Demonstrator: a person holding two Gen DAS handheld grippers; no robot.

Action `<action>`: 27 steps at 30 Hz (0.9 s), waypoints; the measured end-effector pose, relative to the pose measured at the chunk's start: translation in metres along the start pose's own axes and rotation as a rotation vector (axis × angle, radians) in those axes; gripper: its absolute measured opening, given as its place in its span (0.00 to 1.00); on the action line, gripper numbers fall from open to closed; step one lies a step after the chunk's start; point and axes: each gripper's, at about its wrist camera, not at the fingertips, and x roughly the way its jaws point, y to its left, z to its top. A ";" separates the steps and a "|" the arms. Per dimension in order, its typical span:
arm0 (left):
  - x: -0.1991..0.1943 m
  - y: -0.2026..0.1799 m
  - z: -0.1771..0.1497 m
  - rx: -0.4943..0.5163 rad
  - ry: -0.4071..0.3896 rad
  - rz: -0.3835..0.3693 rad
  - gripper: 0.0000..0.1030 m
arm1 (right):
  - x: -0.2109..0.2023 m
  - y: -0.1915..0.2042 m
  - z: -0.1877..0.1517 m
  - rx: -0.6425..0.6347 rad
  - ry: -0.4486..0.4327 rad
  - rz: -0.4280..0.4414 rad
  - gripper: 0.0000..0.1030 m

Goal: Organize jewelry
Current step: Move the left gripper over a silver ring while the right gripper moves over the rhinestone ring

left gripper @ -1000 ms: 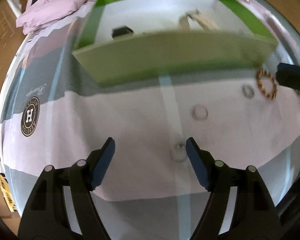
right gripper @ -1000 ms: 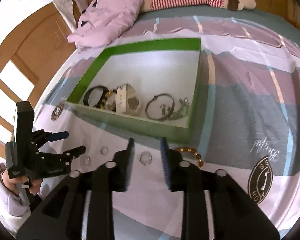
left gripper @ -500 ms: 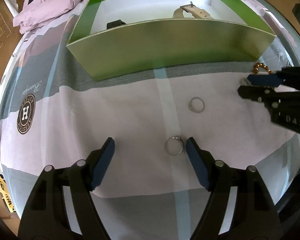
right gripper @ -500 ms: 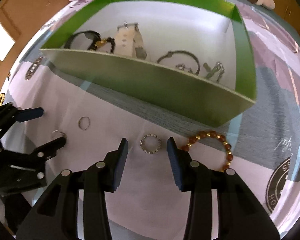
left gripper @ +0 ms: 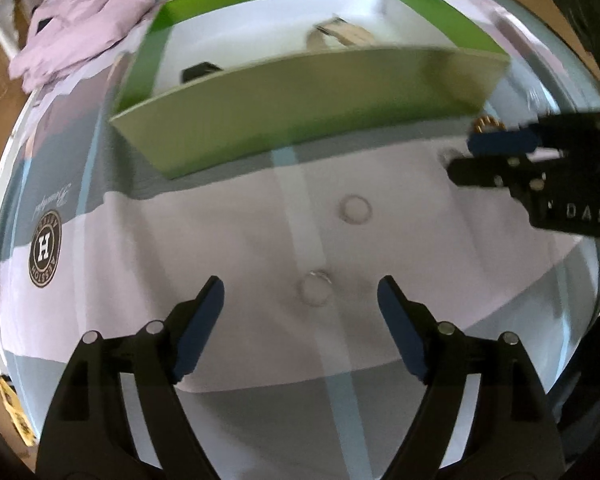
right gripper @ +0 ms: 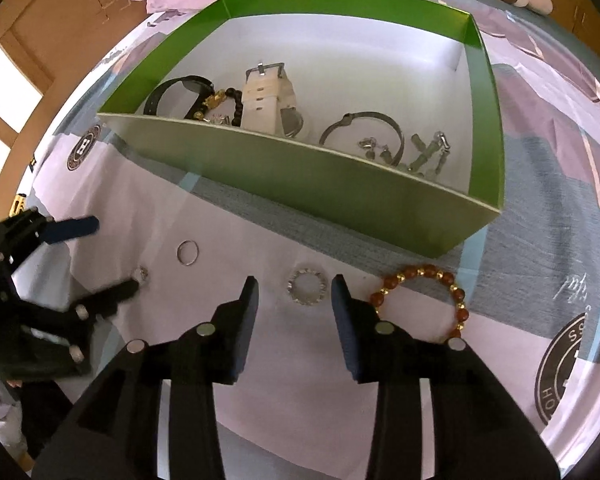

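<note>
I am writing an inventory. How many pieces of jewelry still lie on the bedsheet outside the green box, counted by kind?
Rings: 3 (plain band, stone ring, studded ring)
Bead bracelets: 1 (amber and gold)
Total: 4

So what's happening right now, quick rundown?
Left tool open over a small ring. Right tool open around a toothed ring. Neither lifted. Green box ahead, path clear.

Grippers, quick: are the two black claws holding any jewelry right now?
Left gripper: open, just widened, empty, straddling a thin silver ring with a small stone on the bedsheet.
Right gripper: open, empty, jaws either side of a spiky silver ring, not gripping it.
</note>
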 end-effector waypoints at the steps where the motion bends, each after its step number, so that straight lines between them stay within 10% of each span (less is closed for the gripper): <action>1: 0.001 -0.003 -0.002 0.007 0.005 0.001 0.78 | -0.002 0.000 -0.001 -0.004 -0.002 -0.002 0.37; 27: 0.016 0.007 0.001 -0.035 0.042 -0.021 0.84 | 0.019 0.017 -0.004 -0.107 0.021 -0.089 0.37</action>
